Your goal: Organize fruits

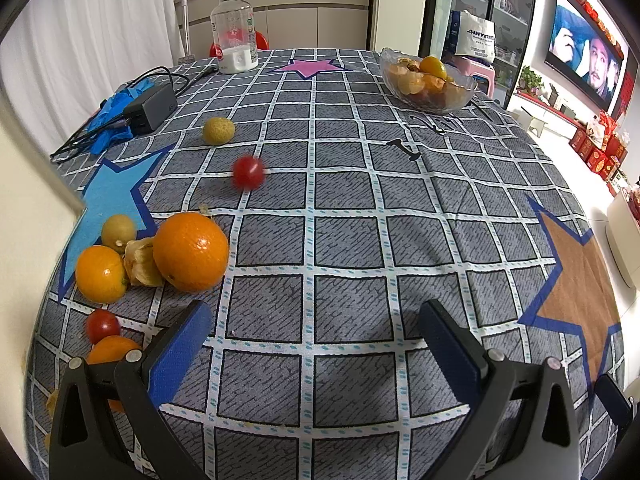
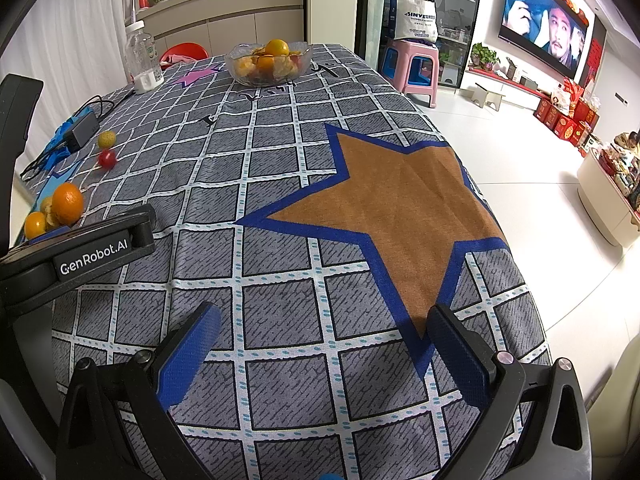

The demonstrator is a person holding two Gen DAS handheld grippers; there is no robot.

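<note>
Fruits lie loose on the tabletop (image 1: 344, 240): a large orange (image 1: 191, 252) clustered with smaller ones near the left gripper (image 1: 316, 344), whose fingers gape empty, probably for grabbing; the right gripper (image 2: 324, 344) likewise hangs open, glass bowl (image 1: 428, 80) far off.

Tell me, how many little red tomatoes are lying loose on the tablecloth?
2. One cherry tomato lies mid-table, just nearer than a yellow-green fruit. Another tomato sits near the left edge, below the oranges. More could hide in the glass bowl.
</note>
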